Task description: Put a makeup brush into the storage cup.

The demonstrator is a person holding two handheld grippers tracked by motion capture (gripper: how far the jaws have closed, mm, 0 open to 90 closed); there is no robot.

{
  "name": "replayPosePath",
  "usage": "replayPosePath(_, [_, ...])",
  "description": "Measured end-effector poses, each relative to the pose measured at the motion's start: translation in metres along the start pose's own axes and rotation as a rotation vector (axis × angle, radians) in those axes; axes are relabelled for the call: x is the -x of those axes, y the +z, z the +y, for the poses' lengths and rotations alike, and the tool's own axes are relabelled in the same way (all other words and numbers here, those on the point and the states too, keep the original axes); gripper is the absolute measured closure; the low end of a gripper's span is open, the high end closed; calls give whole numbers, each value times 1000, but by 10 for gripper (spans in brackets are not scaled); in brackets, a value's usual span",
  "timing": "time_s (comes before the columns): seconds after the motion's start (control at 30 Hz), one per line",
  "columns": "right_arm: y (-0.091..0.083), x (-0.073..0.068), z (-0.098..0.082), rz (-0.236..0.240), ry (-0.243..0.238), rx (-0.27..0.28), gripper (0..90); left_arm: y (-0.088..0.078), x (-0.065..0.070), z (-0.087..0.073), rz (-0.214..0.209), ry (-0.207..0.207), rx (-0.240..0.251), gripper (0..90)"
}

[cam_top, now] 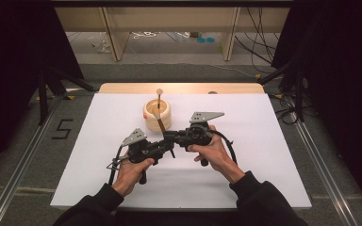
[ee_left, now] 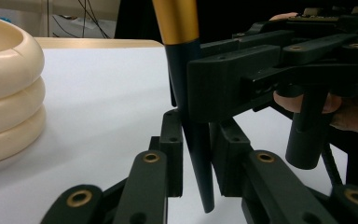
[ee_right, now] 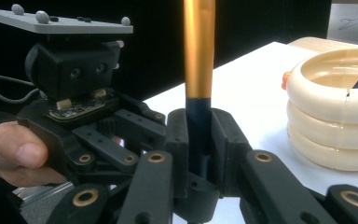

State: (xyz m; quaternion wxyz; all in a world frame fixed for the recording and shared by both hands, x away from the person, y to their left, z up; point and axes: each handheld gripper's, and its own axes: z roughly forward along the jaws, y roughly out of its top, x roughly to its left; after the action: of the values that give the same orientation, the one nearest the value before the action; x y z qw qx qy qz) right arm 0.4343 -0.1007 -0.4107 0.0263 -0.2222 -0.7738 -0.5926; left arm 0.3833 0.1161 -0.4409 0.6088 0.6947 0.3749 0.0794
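Meeting mid-table, both hands level their grippers: left gripper (cam_top: 166,147) and right gripper (cam_top: 169,136) fingers clamp the brush (ee_left: 193,135).

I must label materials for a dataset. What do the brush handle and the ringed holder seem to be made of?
Brush handle: the gold band looks like brushed metal, from its soft satin sheen; the dark tapered end could be lacquered wood or plastic, smooth and glossy. Holder: cream, matte with faint highlights and a visible seam, probably moulded plastic or resin, possibly glazed ceramic.
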Motion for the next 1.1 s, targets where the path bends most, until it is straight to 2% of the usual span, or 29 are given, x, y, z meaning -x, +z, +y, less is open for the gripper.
replayPosePath(0.33, [-3,0,0,-5,-5,6,783,0,-1,0,-1,9,-1,791])
replayPosePath(0.4, [-5,-1,1,-8,1,-10,783,0,-1,0,0,16,-4,791])
replayPosePath(0.53, [-5,0,0,-9,-5,5,783,-1,-1,1,3,39,-10,792])
replayPosePath(0.67, [-6,-1,0,-10,-2,-5,783,0,-1,1,4,54,-14,793])
replayPosePath(0.73, [-5,0,-1,-9,3,5,782,0,0,1,11,47,-19,794])
replayPosePath(0.83, [-6,0,-2,-8,14,-12,776,0,0,0,23,75,-37,795])
replayPosePath(0.87, [-6,0,-2,-21,-13,-22,772,1,-1,-1,25,94,-47,795])
replayPosePath(0.9, [-7,-2,-2,-25,-15,-33,756,1,-1,-1,26,107,-59,795])
replayPosePath(0.93, [-7,-2,-2,-30,-26,-27,730,1,-1,-2,40,97,-65,795])
replayPosePath(0.97, [-8,-2,-2,-36,-18,-22,696,1,-1,-2,42,114,-73,795])
replayPosePath(1.03, [-11,-2,-1,-40,-16,-19,654,1,-2,-2,45,116,-74,795])
replayPosePath(1.1, [-16,-2,0,-65,-36,-34,617,1,-2,-1,47,118,-74,795])
